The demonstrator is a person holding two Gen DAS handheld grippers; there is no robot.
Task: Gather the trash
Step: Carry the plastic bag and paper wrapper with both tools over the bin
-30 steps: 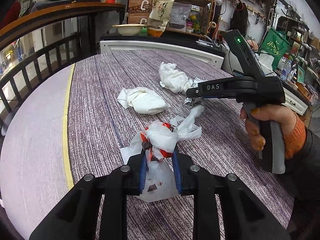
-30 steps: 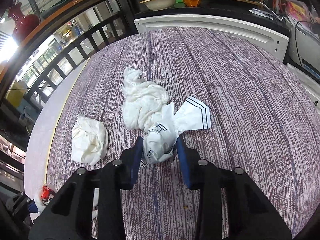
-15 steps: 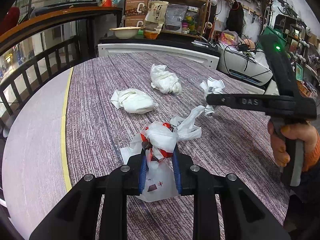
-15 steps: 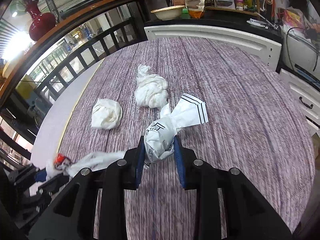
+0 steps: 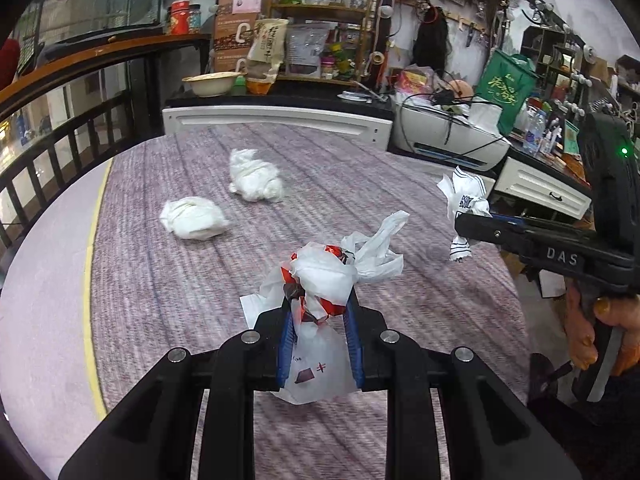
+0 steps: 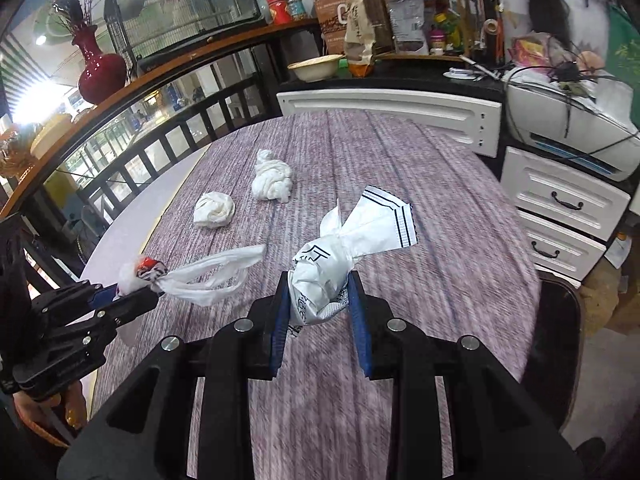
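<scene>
I work the scene from left to right. My left gripper is clenched on a knotted plastic bag that shows red print; the bag is clear of the table, its loose handles trailing to the right. My right gripper is clenched on a crumpled printed wrapper, whose striped tail fans out beyond the pads, also clear of the surface. Its jaws have just closed a little further, with the wrapper between them.

Two pieces of trash are left on the table: a white paper wad on the left, and a second white wad just beyond it, farther off and slightly right. They lie near each other but apart.

The step in hand, as I judge it, is carrying both held pieces to a disposal point. No bin is identifiable in either view, so I cannot say where that is.

Procedure for a clean carry:
1. I keep both grips firm; both loads are soft and could slip out.
2. I keep the two grippers well apart so the bag handles do not snag on the right gripper.
3. I keep both loads high enough to clear the table edge and the white drawer unit at the right.
4. I release only when each load hangs directly over the receptacle.
</scene>
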